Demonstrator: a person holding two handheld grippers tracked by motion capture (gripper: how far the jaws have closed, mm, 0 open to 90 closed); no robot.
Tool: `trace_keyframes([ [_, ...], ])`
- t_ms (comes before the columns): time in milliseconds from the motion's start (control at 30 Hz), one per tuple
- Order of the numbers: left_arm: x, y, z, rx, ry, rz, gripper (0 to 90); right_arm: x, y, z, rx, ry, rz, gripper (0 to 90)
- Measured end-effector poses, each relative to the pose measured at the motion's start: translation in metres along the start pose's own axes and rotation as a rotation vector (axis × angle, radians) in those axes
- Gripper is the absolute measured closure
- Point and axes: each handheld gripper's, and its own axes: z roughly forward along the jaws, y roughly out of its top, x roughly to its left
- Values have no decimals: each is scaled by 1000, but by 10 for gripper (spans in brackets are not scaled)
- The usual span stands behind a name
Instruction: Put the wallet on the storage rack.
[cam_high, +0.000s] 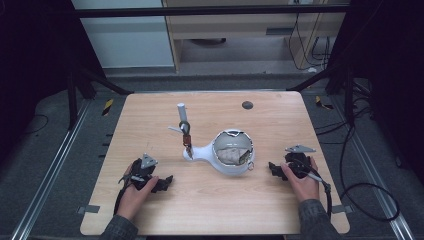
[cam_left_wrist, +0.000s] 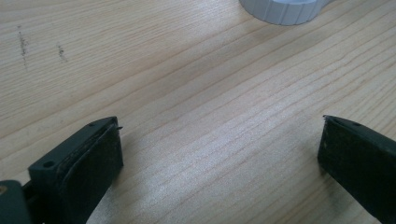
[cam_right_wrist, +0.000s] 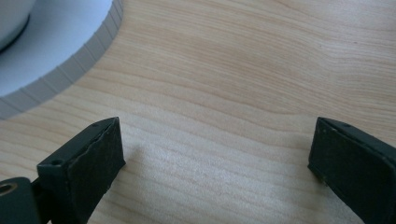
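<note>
Near the middle of the high view, a little right of centre, a white bowl-shaped holder sits on the wooden table, with a crumpled pale cloth or paper inside it and a small ring at its lower right rim. A white arm runs from the bowl toward the left to a small base, where a thin upright post stands; a dark loop and an orange-brown clip hang on the post. A small dark round disc lies on the table near its upper edge, well apart from the bowl. At the lower left of the high view the left gripper rests on the table in a hand, pointing right toward the bowl; in the left gripper view its jaws stand wide apart with nothing but bare wood between them, and a ribbed white edge shows at the top of that frame. At the lower right the right gripper lies in the other hand, pointing left toward the bowl, its cable trailing down past the wrist. In the right gripper view its jaws are likewise spread wide over bare table, with the ribbed white rim curving through the upper left corner. Beyond the table, grey floor, metal rails and loose cables fill the surroundings.
</note>
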Motion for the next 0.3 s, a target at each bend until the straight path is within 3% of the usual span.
trace_keyframes([
  [67, 0, 0, 0, 2, 0, 2, 0, 3, -1, 0, 10, -22, -15, 26],
  [300, 0, 0, 0, 2, 0, 2, 0, 12, -9, -8, 9, -40, -1, 27],
])
